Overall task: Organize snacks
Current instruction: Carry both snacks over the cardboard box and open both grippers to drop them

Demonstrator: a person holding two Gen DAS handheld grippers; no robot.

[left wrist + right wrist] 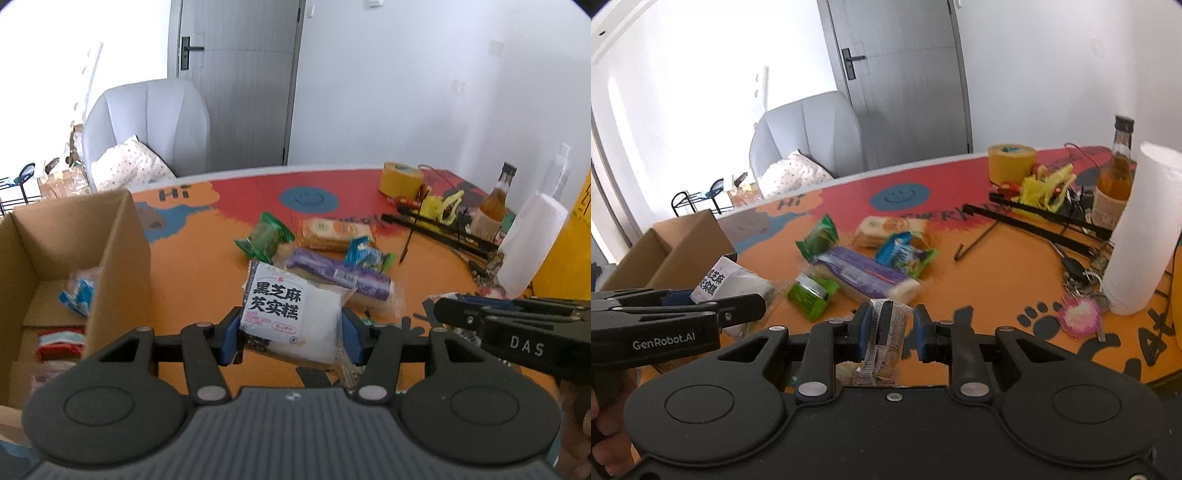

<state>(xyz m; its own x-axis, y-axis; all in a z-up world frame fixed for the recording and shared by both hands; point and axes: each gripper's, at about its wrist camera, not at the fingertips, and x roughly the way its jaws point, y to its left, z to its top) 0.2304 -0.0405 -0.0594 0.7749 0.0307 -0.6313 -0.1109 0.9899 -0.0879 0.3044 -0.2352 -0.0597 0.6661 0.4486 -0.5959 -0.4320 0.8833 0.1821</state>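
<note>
The left gripper (290, 334) clamps a white cake packet with bold black Chinese lettering (291, 308), held above the orange table (192, 280). The right gripper (891, 334) pinches a narrow clear-wrapped snack (884, 332). A brown cardboard box (118, 258) stands left; more loose packets, including a purple-wrapped roll (338, 273), lie just beyond.

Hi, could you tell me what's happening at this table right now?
A person is sorting snacks into a cardboard box using two tools. The left hand-held gripper is clamped on a white packet with black lettering; the right hand-held gripper pinches a small clear-wrapped snack. A few packets already lie in the box, and several more, including a purple one, are on the orange table.
</note>
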